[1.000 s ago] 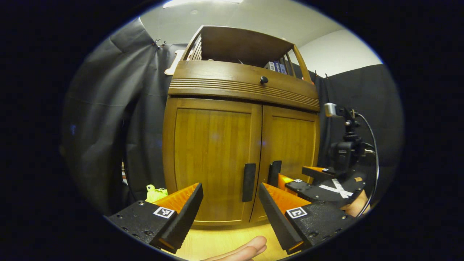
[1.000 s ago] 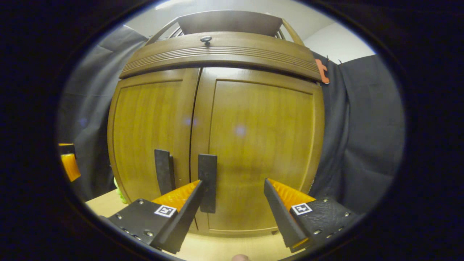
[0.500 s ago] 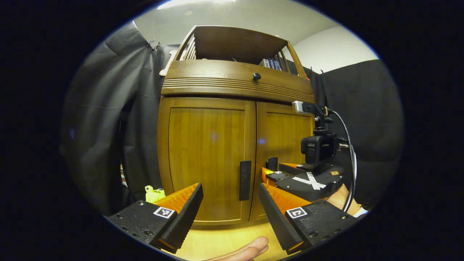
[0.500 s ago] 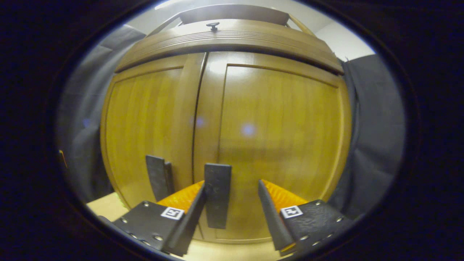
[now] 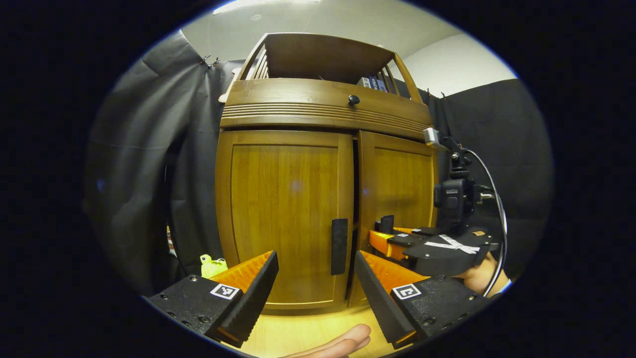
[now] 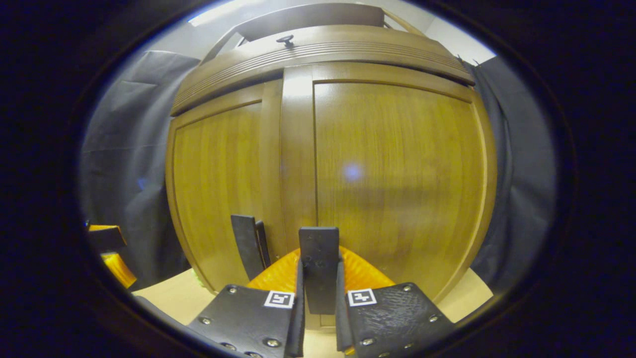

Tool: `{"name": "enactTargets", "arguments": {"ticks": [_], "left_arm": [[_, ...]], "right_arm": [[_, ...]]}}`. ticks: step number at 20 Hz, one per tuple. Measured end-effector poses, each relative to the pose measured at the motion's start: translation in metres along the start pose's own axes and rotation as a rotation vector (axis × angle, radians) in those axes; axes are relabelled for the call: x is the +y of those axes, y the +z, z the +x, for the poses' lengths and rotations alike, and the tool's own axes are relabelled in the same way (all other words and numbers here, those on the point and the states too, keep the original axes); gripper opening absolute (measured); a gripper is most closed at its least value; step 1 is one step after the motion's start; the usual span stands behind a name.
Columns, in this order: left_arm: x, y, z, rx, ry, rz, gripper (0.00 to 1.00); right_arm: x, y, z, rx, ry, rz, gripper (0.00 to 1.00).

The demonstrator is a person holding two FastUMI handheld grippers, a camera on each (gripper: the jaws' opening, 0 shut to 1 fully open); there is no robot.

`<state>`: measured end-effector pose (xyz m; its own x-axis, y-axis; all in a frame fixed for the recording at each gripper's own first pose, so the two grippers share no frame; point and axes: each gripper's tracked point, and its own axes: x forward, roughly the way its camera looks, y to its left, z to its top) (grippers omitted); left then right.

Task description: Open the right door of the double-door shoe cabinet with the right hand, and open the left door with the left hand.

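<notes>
Your right gripper (image 6: 318, 318) clamped on the right door's upright black handle (image 6: 319, 263), that door (image 5: 397, 194) slightly ajar, left door (image 5: 283, 214) closed — two doors, two vertical handles, your left gripper (image 5: 315, 291) jaws spread, off the cabinet (image 5: 323, 107).

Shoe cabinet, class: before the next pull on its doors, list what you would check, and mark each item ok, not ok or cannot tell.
1. Right gripper shut on right door handle: ok.
2. Right door cracked open, dark gap at the centre seam: ok.
3. Left gripper open, ready for its handle: ok.
4. Left door handle held: not ok, fingers short of it.
5. Left door open: not ok, closed.
6. Swing path beside the yellow-green toy: cannot tell.
</notes>
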<state>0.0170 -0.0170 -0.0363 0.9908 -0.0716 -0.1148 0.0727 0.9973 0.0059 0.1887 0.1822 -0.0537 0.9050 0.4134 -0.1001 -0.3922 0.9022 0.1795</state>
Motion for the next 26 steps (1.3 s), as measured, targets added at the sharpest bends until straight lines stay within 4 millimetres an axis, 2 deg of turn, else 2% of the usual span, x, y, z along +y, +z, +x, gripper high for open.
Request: {"name": "enactTargets", "arguments": {"ticks": [2,4,7,8,14,15,18,20,22,23,25,26], "left_arm": [[-0.001,0.000,0.001,0.000,-0.002,0.003,0.96],[-0.002,0.001,0.001,-0.005,-0.003,0.010,0.92],[-0.001,0.002,0.000,-0.012,0.007,0.018,0.96],[-0.003,0.001,0.000,-0.014,0.005,0.018,0.93],[-0.002,0.001,0.004,-0.012,0.005,0.021,0.93],[0.000,-0.001,0.006,-0.007,0.011,0.021,0.96],[0.006,-0.006,0.011,0.010,0.042,0.013,0.96],[0.002,-0.007,0.012,0.015,0.033,0.016,0.93],[-0.001,-0.005,0.011,0.008,0.027,0.018,0.96],[-0.002,-0.004,0.011,0.004,0.024,0.019,0.93],[-0.004,-0.004,0.010,0.000,0.020,0.024,0.96],[-0.004,-0.005,0.009,0.000,0.020,0.026,0.93]], "right_arm": [[0.002,0.007,-0.007,0.005,0.021,0.005,0.25],[-0.001,0.010,-0.018,0.008,0.042,0.016,0.25],[-0.003,0.021,-0.023,0.010,0.061,0.019,0.25],[-0.003,0.026,-0.024,0.005,0.066,0.019,0.25],[-0.007,0.046,-0.042,0.001,0.083,0.035,0.25],[-0.008,0.047,-0.043,0.000,0.087,0.043,0.25],[-0.012,0.050,-0.049,-0.002,0.084,0.061,0.25],[-0.016,0.054,-0.053,-0.001,0.068,0.058,0.25],[-0.022,0.058,-0.060,0.005,0.051,0.057,0.25],[-0.028,0.055,-0.065,0.005,0.040,0.051,0.25],[-0.038,0.053,-0.074,0.005,0.015,0.043,0.24],[-0.041,0.053,-0.078,0.003,0.004,0.039,0.24]]}}
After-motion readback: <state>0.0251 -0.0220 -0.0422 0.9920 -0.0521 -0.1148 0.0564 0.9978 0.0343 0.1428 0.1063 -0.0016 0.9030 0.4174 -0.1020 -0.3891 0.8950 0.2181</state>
